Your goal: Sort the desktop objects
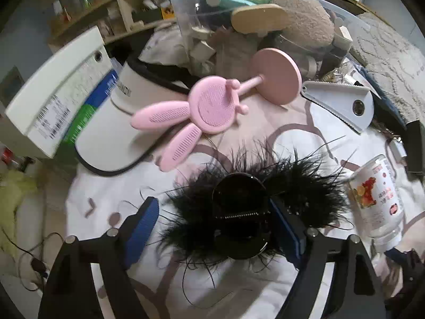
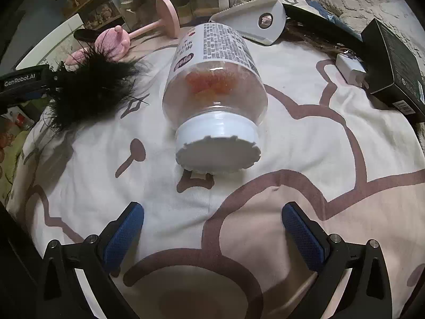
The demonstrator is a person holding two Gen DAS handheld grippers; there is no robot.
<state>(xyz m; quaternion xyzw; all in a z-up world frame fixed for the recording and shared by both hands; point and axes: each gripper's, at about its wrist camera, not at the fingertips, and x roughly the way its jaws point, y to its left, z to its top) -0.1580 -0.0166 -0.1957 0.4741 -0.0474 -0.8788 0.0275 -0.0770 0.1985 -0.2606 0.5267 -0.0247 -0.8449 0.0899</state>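
White cardboard box (image 1: 57,93) with a barcode label too blurred to read sits at the far left of the left wrist view, with a blue and green pack (image 1: 87,109) tucked against it and a white sun visor (image 1: 111,133) whose band carries dark lettering that cannot be made out. Just right of the visor a pink rabbit-shaped stand (image 1: 212,109) lies on its side on the cartoon-printed cloth (image 1: 297,138), its round base tipped up before a clear storage bin (image 1: 239,24) full of odds and ends. Below it, the left gripper (image 1: 215,228) stands spread around a black feathered hair clip (image 1: 240,212); the left blue pad is clear of it, while the right pad (image 1: 288,235) sits close against the feathers and contact cannot be judged. Farther right lie a white toothed scraper (image 1: 342,103) and a clear plastic jar (image 1: 377,199) on its side, its label printed with fruit and small unreadable characters. In the right wrist view the other tool's body reads "GenRobot.AI"; the jar points its white cap (image 2: 217,148) toward the right gripper (image 2: 212,228), whose jaws are spread wide with only cloth between them, well short of the cap. At far right rest a white charger (image 2: 350,69) and a black box (image 2: 393,71).
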